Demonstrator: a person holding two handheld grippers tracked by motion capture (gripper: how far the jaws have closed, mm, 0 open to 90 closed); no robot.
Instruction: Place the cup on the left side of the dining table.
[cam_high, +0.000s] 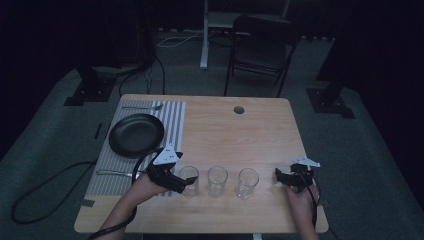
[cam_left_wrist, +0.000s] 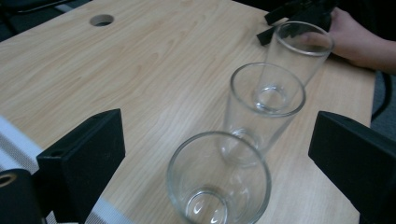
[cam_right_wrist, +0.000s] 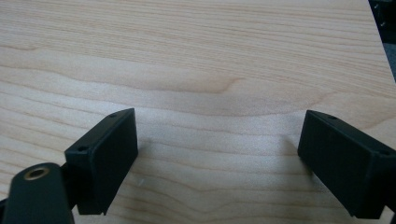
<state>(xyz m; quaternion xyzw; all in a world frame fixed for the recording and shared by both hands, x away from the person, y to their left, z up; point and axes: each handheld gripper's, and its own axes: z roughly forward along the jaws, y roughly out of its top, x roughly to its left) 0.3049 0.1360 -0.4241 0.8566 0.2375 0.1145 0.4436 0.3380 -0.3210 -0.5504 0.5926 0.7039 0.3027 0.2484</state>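
Three clear empty glasses stand upright in a row near the table's front edge: the left glass, the middle glass and the right glass. My left gripper is right beside the left glass, on its left. In the left gripper view that gripper is open, with the nearest glass low between the jaws and a gap on each side. The middle glass and the far glass line up behind it. My right gripper rests open at the front right, over bare wood.
A black plate lies on a striped placemat at the table's left, with a fork behind it and a knife in front. A round hole is in the tabletop. A folding chair stands beyond the table.
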